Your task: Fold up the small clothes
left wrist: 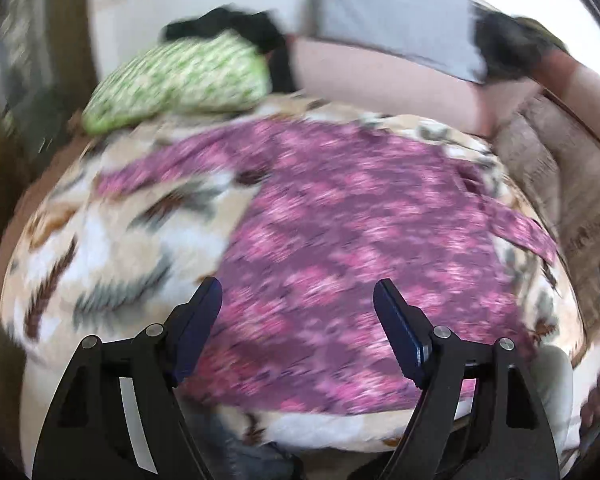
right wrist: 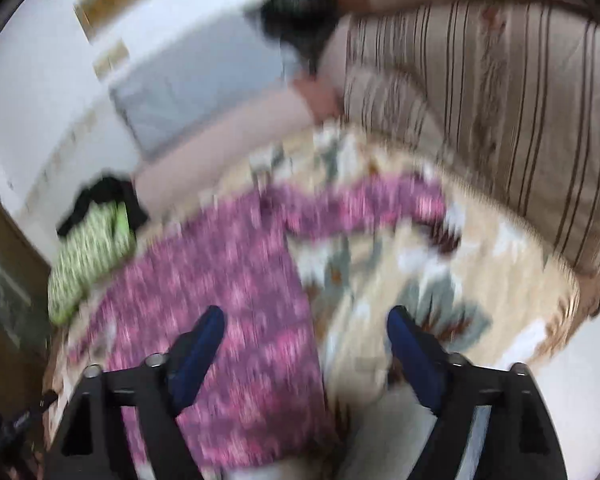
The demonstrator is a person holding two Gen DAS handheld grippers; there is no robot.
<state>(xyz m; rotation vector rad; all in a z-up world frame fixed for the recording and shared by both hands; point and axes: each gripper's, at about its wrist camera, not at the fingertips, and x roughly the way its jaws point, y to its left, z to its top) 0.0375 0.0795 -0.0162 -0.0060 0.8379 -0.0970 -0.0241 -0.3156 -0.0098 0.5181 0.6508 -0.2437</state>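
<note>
A purple-pink patterned garment (left wrist: 340,208) lies spread flat on a cream floral blanket (left wrist: 112,232). One sleeve reaches left and one right in the left wrist view. It also shows in the right wrist view (right wrist: 228,288), with a sleeve stretching right. My left gripper (left wrist: 298,300) is open and empty above the garment's near hem. My right gripper (right wrist: 306,330) is open and empty above the garment's right edge, over the blanket (right wrist: 440,280). Both views are motion-blurred.
A folded green-white cloth (left wrist: 180,80) lies on a black garment (left wrist: 236,28) at the blanket's far left, also in the right wrist view (right wrist: 92,256). A striped beige sofa back (right wrist: 500,120) rises at the right. A grey pillow (left wrist: 396,16) and pink cushion (left wrist: 380,80) lie behind.
</note>
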